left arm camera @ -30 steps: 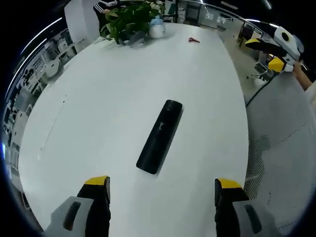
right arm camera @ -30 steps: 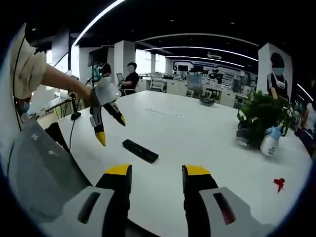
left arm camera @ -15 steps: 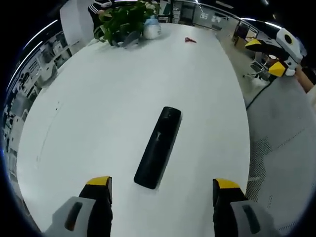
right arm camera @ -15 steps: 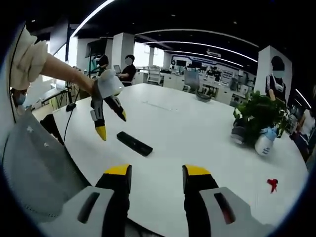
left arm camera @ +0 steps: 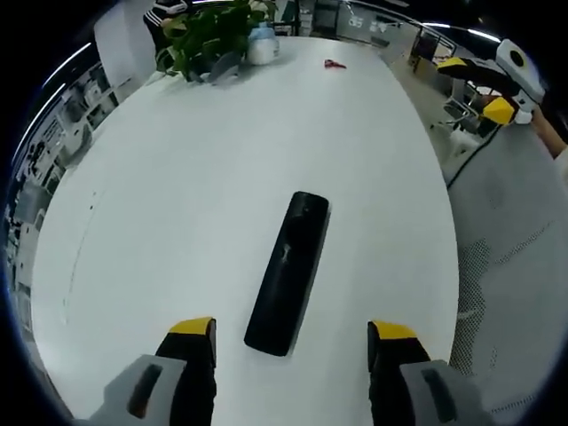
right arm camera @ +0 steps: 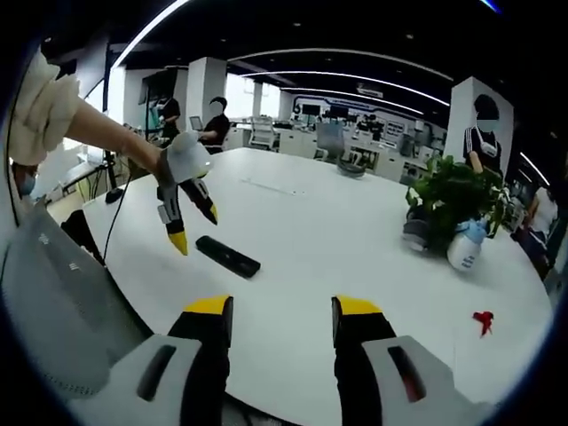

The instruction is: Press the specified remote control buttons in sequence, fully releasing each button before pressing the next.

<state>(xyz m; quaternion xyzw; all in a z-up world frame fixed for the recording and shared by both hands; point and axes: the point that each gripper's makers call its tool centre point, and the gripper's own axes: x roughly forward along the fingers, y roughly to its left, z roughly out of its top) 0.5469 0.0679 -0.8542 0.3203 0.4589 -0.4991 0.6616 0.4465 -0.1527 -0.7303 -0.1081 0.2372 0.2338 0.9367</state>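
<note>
Both grippers' fingers released | remote (left arm camera: 287,272) on table (left arm camera: 177,195) | markings unreadable

Black remote (left arm camera: 288,271) lies between parted jaws.

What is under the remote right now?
The remote lies flat on the bare white table, nothing showing beneath it. Its underside and the patch of table it covers are hidden. The left gripper hovers above it, jaws open.
</note>
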